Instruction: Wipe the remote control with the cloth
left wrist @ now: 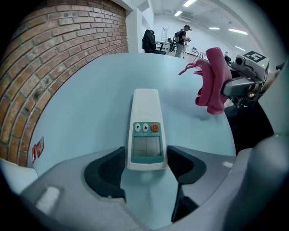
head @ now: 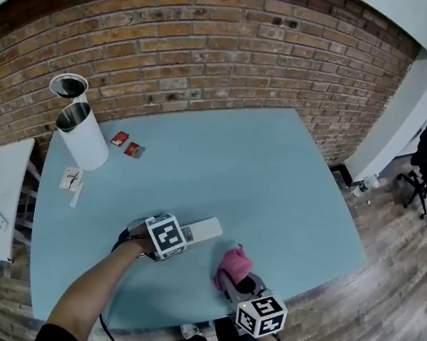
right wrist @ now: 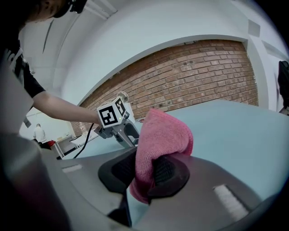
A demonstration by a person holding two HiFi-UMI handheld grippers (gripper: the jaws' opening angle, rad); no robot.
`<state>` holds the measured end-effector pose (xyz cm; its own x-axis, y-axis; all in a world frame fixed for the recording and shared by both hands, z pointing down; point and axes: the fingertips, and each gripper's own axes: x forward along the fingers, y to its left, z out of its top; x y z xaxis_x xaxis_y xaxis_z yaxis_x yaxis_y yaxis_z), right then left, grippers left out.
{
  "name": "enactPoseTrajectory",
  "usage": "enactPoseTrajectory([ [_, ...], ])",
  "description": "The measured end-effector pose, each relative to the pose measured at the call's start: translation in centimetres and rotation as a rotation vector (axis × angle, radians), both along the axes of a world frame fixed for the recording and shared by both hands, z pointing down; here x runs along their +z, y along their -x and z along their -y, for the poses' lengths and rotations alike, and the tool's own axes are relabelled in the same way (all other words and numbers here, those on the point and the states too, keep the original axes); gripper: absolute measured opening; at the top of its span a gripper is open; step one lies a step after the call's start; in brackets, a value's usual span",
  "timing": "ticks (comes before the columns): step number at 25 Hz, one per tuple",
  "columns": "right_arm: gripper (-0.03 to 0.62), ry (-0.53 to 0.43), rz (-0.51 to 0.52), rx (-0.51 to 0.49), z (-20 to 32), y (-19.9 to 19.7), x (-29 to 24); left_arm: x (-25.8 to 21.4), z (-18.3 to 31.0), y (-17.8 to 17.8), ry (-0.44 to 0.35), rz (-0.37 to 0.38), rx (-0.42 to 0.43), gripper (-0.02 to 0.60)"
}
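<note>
So the left gripper [left wrist: 145, 168] jaws are standing wide apart, with the near end of the remote control [left wrist: 146, 126] sitting right between them. The pads [left wrist: 185, 163] are sitting just beside its sides, and I'm not seeing them actually squeeze it. The remote is lying flat on the blue bench [head: 223, 159], buttons and screen facing up. The right gripper [right wrist: 145, 173] jaws are clamping down on a pink cloth [right wrist: 160, 135], which is bunching up over them. That cloth is hanging in the air just right of the remote, not touching it. Well off to the remote's far left, two white cylinders [head: 82, 137] are standing, with small red packets [head: 127, 144] lying near them. A brick wall [head: 217, 46] is running past the remote's far end.
</note>
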<state>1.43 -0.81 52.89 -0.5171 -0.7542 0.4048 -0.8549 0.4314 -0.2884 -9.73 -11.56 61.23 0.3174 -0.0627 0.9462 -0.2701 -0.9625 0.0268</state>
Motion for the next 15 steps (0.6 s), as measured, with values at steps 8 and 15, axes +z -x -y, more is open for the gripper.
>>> enactPoseTrajectory([
  [8,0.066,-0.018,0.004,-0.039,0.2,0.7,-1.3,-1.4,-0.2,1.6,-0.080,-0.123,-0.153,0.304],
  [15,0.066,-0.009,0.023,-0.087,0.0,1.1,-2.0,-6.3,-1.6,1.2,-0.170,-0.436,-0.475,0.269],
])
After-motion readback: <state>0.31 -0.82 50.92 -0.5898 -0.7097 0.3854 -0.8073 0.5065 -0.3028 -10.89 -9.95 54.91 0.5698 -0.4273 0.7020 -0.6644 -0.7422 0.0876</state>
